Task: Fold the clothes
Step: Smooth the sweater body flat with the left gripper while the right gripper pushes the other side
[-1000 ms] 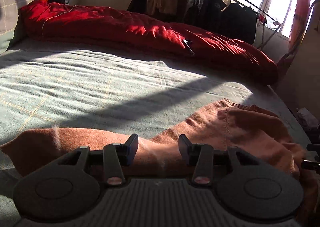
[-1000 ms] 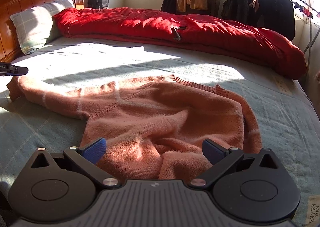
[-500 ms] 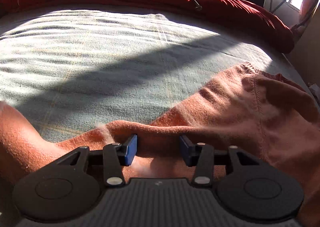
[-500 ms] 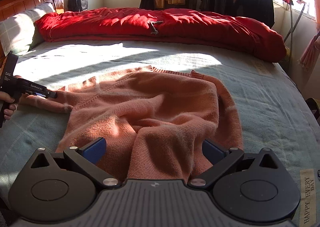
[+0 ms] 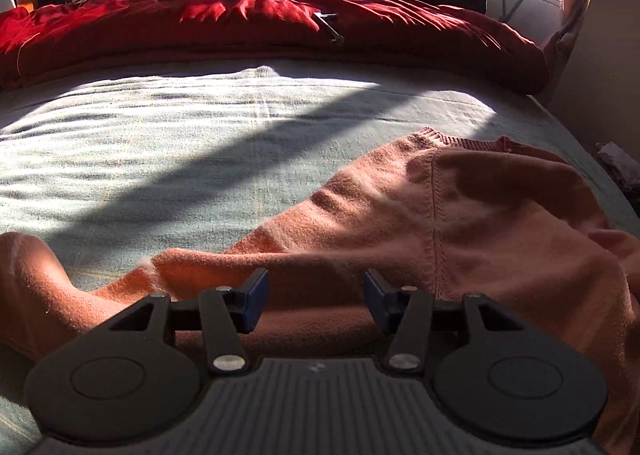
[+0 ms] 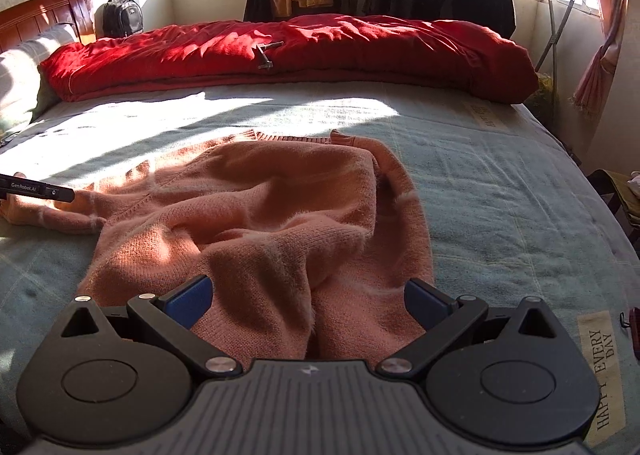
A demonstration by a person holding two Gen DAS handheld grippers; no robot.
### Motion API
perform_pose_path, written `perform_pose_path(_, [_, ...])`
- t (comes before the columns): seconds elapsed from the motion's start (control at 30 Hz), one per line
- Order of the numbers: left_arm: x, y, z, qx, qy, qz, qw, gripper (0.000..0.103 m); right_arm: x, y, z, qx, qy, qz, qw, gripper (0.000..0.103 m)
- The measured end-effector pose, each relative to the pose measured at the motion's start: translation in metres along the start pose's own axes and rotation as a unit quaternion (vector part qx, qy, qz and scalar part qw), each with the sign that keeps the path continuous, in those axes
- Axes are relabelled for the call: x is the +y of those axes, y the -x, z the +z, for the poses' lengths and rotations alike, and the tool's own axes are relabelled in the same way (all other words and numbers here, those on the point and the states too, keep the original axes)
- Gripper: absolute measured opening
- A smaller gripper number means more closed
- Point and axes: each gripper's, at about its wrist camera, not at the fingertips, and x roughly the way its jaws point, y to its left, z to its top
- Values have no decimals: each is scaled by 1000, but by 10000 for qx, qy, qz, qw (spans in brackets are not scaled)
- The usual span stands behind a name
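Two grippers sit low over one sweater. The left gripper (image 5: 314, 295) has its jaws partly spread, a raised ridge of the sleeve (image 5: 224, 267) lying between the blue pads (image 5: 254, 295) without being pinched as far as I can tell. The right gripper (image 6: 308, 301) is spread wide at the near hem, the knit bunched between its fingers but not clamped.

Outward from them, the orange sweater (image 6: 256, 215) lies on the bed (image 6: 500, 183), rumpled rather than flat: the body is heaped in soft folds in the middle, one sleeve runs out to the left where the tip of the left gripper (image 6: 38, 189) shows in the right view, and the ribbed collar (image 6: 292, 137) points toward the far side. The other sleeve seems tucked along the right edge, though its lie is hard to read.

No neat folded stack shows, so the folding is not finished. Judging by the creases, the sweater wants smoothing flat, then sleeves brought in and the body doubled. Beyond lies a red quilt (image 6: 300, 51) along the far edge of the bed.
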Motion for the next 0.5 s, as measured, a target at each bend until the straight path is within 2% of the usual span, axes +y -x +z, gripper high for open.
perform_pose_path(0.1, [-24,6,-1,-64,-199,-150,9997,57,-20,-3,-6,78,-145,120,9998,100])
perform_pose_path(0.23, [-54,5,-4,-11,-348,-260,9991,58,-47,-11,-19,306,-421,387,9979,94])
perform_pose_path(0.5, [-103,1,-11,258,-525,-511,9970,58,-100,-27,-49,765,-1031,1003,9866,94])
